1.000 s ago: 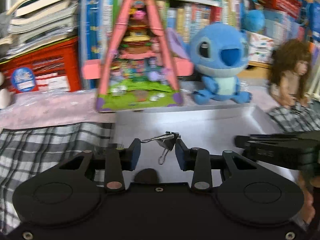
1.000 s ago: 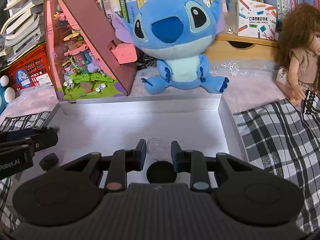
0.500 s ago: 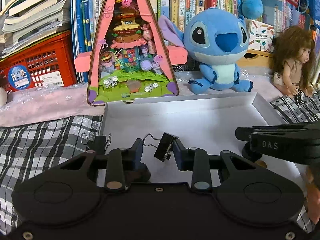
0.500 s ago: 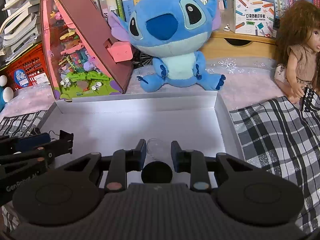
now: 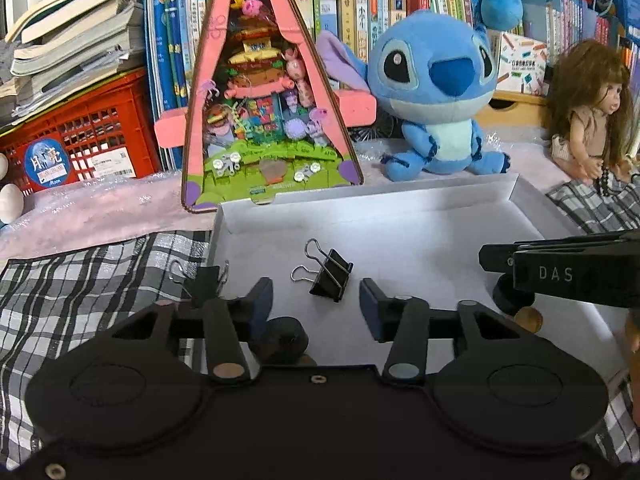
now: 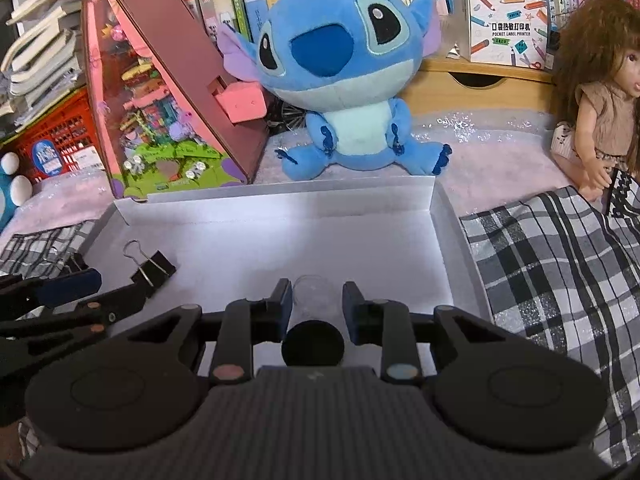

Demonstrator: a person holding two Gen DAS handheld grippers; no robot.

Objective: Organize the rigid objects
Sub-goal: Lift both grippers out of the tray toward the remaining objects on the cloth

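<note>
Binder clip (image 5: 330,274) lies on the floor of the white cardboard box (image 5: 400,200), near its left wall, just ahead of the left gripper (image 5: 316,304) and a little right of the middle of its gap. Its fingers stand wide apart and hold nothing; the clip touches neither finger. The black body of the clip points toward the right finger, and its two wire handles point away to the far left, so the long axis runs diagonally across the gap. A second binder clip (image 5: 202,276) sits at the left wall of the box, just beyond the left finger; whether it is inside the box or on the checked cloth (image 5: 80,280) I cannot tell.

The left gripper is clearly the nearer one to both clips. The right gripper (image 6: 316,300) is over the near middle of the box, and its fingers are closed on a small clear round object (image 6: 314,294), with a black round cap (image 6: 313,344) below it.

Readable writing: "DAS" on the right gripper's side in the left view, and "POCKET LABEL PRINTER" on the printer carton (image 6: 508,28) on the shelf. The sticker on the red crate (image 5: 80,136) is not clear enough to read.
</note>
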